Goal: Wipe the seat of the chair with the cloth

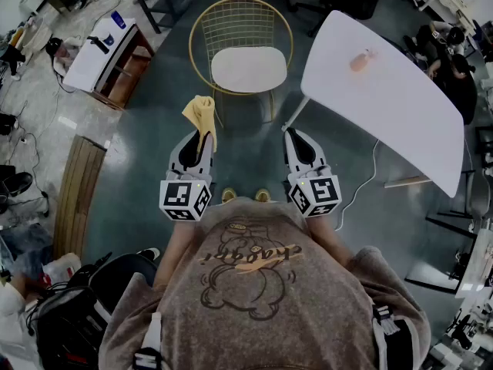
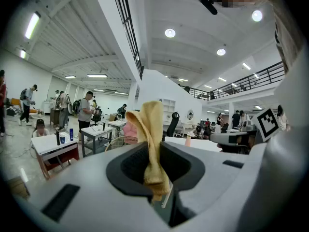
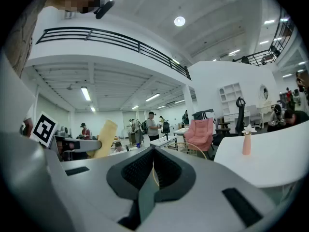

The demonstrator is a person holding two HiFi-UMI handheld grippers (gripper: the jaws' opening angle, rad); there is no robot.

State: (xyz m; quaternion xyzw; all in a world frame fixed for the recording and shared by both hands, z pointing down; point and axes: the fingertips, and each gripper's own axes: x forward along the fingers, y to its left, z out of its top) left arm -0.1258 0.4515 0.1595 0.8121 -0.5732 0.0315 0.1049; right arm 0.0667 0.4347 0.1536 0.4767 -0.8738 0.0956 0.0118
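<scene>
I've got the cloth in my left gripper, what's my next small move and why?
Probably reach the left hand-held gripper forward and lower the yellow cloth onto the chair seat: the cloth is clamped in its jaws, but short of the seat.

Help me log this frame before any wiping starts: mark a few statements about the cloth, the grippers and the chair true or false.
1. The left gripper is shut on the yellow cloth. True.
2. The cloth lies on the chair seat. False: it is held up in the left gripper, short of the chair, and the seat is bare.
3. The right gripper has its jaws together with nothing between them. True.
4. The pink vase stands on the chair seat. False: it stands on the white table beside the chair.
</scene>
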